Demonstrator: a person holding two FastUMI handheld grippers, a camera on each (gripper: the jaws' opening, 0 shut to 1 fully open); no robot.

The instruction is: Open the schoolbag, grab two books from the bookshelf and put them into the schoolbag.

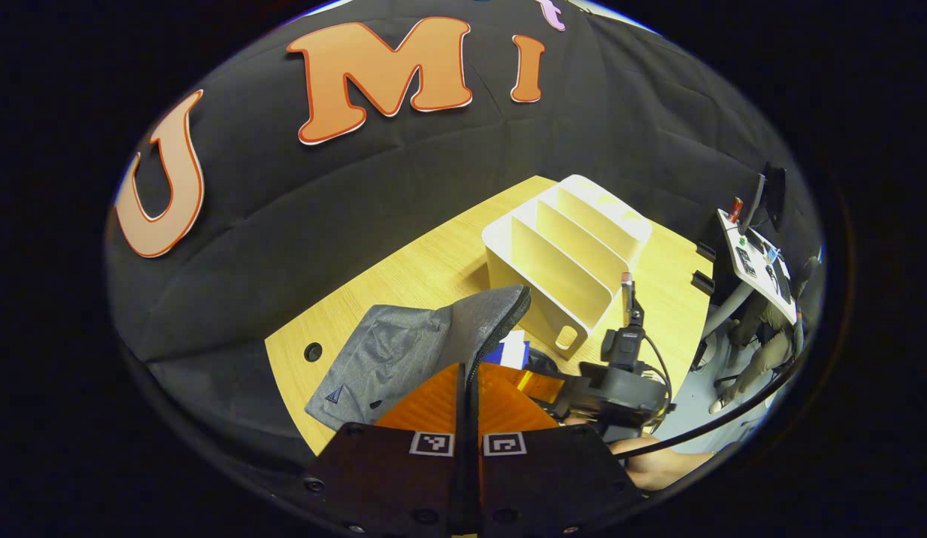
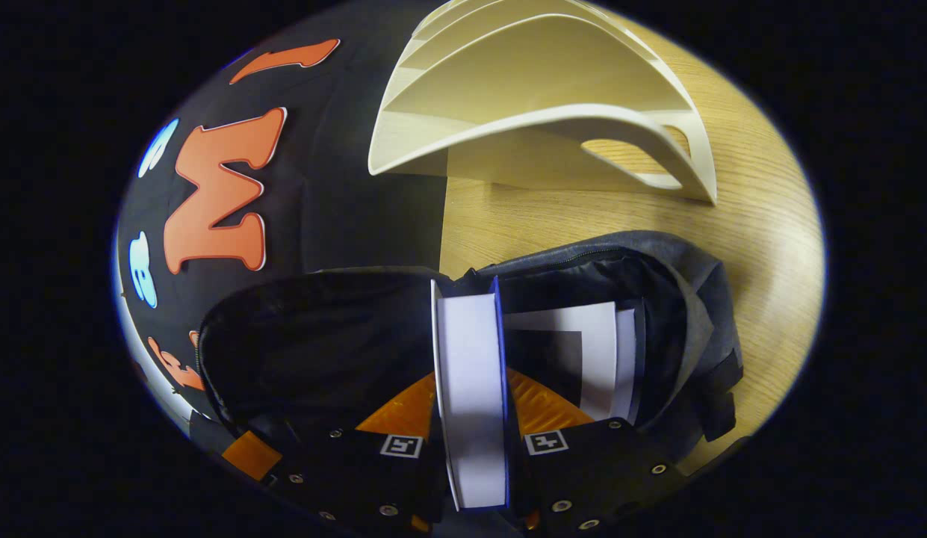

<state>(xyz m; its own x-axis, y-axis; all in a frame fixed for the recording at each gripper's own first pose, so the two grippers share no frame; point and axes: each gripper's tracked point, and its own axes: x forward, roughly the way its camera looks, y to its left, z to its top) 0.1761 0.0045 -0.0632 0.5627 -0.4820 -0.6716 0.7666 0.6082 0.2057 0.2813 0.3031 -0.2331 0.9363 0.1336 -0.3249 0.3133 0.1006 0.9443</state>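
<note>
Wooden table (image 2: 762, 246) under black cloth walls. Up close, the right gripper (image 2: 474, 407) is clamped on a blue book (image 2: 470, 388), edge-on over the open bag (image 2: 680, 299); another book (image 2: 605, 351) sits inside. The left gripper (image 1: 467, 388) is pinched together on the bag's flap. Beyond, the white shelf (image 2: 538, 97) stands bare.

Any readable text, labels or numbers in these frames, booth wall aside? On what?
No readable text.
Schoolbag logo patch: too small to read.
Book: bare page edges, no title showing.
Left claw and right claw tags: square code patterns, no letters.
</note>
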